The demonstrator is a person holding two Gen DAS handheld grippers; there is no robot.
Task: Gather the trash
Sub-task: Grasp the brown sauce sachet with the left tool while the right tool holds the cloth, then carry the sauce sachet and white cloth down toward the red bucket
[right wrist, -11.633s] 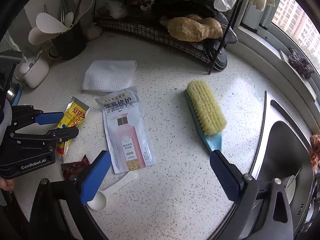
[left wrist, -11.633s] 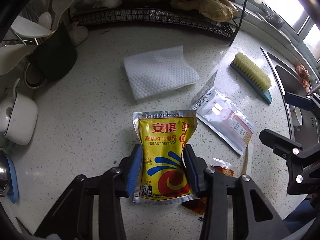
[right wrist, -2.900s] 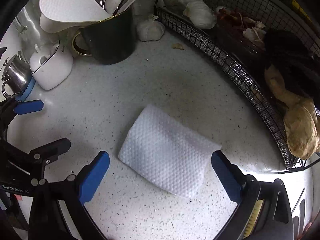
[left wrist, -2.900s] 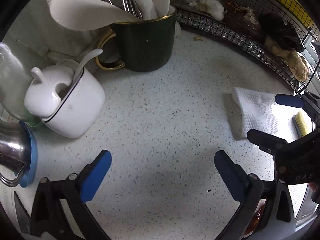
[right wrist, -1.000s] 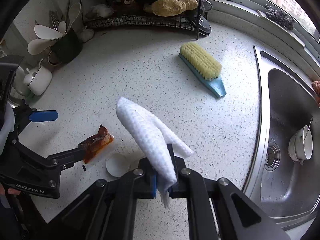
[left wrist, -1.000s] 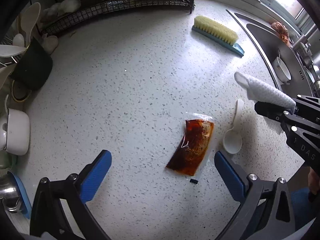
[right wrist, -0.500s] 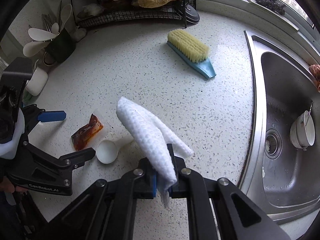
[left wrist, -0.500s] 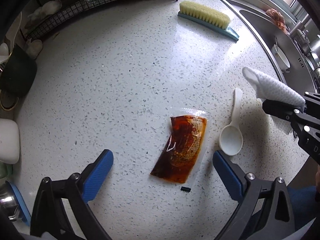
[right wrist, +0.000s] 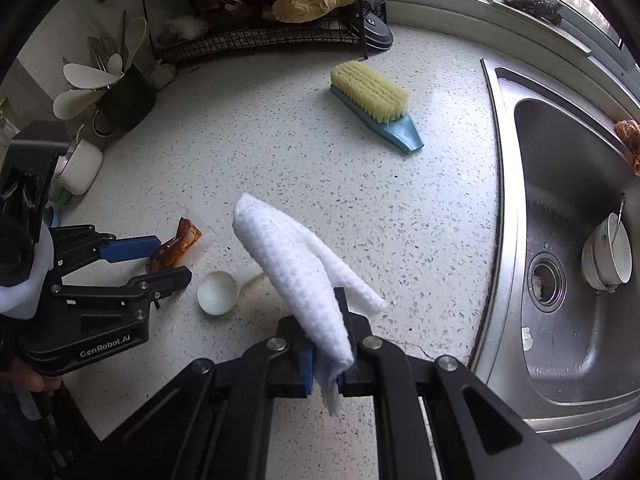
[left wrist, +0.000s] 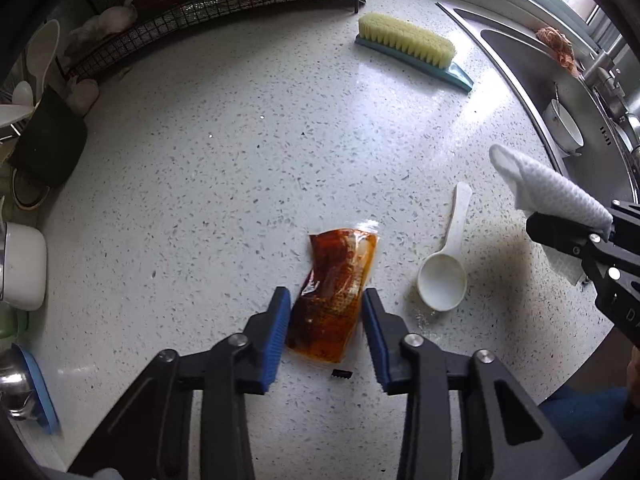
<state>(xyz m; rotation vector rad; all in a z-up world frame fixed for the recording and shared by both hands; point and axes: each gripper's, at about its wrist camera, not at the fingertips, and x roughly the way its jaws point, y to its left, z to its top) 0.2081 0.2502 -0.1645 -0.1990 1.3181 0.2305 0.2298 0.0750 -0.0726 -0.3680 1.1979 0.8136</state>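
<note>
A clear sachet of red-brown sauce (left wrist: 334,294) lies flat on the speckled counter. My left gripper (left wrist: 325,330) is down over its near end with a blue pad on each side, close to its edges, jaws still partly apart. The sachet also shows in the right wrist view (right wrist: 176,246), between the left gripper's fingers (right wrist: 132,248). My right gripper (right wrist: 325,354) is shut on a folded white paper towel (right wrist: 296,268) and holds it above the counter. The towel shows at the right of the left wrist view (left wrist: 548,188).
A white plastic scoop (left wrist: 444,268) lies just right of the sachet. A yellow scrub brush (left wrist: 408,46) lies further back. A steel sink (right wrist: 568,248) with a cup (right wrist: 608,256) is at the right. A wire rack (right wrist: 260,12), utensil cup (right wrist: 124,96) and white pot (right wrist: 80,168) stand at back left.
My left gripper has lowered onto the sauce sachet and narrowed from wide open to a pad on each side. The right gripper still holds the towel, little moved.
</note>
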